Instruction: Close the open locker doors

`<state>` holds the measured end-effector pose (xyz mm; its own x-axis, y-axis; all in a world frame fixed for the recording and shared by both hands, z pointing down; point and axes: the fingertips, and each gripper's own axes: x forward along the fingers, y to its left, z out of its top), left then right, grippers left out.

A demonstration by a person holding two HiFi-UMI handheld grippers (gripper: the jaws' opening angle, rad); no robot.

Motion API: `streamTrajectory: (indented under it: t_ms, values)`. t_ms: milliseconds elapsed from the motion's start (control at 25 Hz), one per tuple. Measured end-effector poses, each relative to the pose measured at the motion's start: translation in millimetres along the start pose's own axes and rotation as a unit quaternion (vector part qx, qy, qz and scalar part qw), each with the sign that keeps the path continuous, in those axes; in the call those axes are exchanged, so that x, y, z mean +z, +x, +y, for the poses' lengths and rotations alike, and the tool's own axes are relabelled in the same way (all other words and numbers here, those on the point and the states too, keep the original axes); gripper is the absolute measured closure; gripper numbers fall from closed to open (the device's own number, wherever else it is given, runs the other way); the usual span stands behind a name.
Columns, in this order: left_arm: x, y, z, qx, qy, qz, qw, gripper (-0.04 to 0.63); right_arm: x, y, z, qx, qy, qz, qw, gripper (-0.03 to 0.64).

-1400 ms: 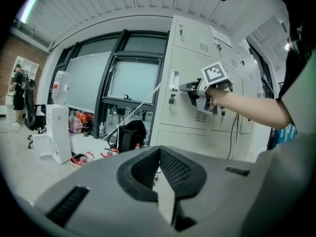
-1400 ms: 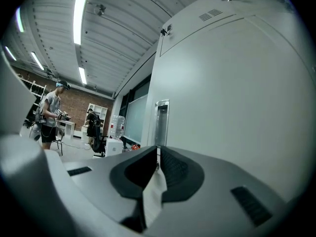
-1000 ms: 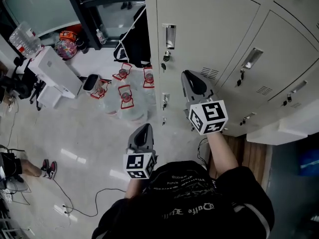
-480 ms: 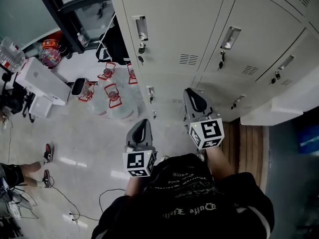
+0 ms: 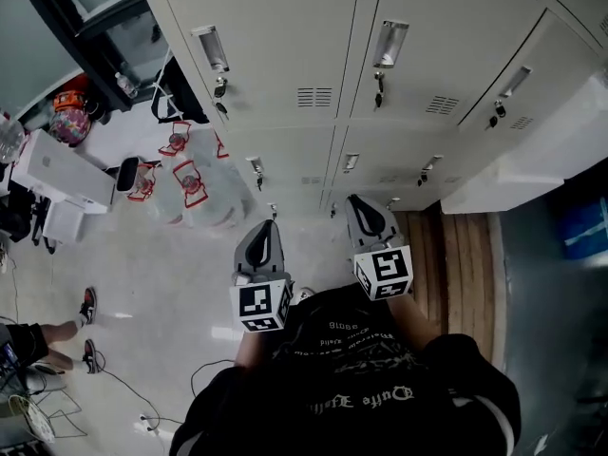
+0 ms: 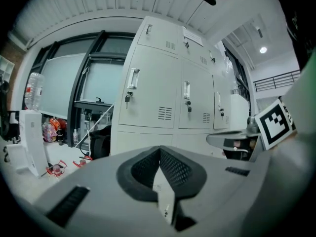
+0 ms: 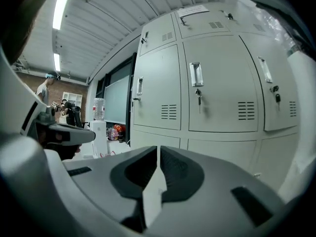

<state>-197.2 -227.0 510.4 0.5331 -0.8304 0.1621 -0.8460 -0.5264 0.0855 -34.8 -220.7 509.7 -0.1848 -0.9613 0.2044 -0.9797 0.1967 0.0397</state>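
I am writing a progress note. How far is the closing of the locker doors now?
Done, it seems: the locker doors in front of the person all look shut. In hand: nothing; the left gripper and right gripper are shut, empty, and touch no locker. To do: a white panel juts out at the right of the head view; it may be an open door, but I cannot tell.

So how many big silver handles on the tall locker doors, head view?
3, in a row: left handle, middle handle, right handle. More may sit beyond the frame's right edge.
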Motion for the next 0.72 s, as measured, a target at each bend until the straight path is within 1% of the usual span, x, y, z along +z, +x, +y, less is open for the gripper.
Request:
streamTrajectory:
  t_ms: [160,240,400,720]
  values:
    - [-3.6,6.1,-16.6,-0.008,-0.001,0.001,1.0,0.588,-15.4,-14.7,-17.2,-0.019,0.013,0.016,1.0,0.603]
    - [-4.5,9.1,-23.6,-0.01,0.0,0.002,0.9999,0.588,-17.4,-19.8,-26.0,-0.027,0.019,0.016,0.999,0.604]
    - [3.1,16.2,-40.7,-0.03,0.014,-0.004,0.9994,0.588,-15.3,-26.0,-40.3,-0.044,0.023,0.01,0.999,0.611]
    - [0.4,24.2,-49.9,-0.041,0.021,0.007,0.9989,0.588,-16.1,-29.1,-37.8,-0.039,0.016,0.005,0.999,0.612]
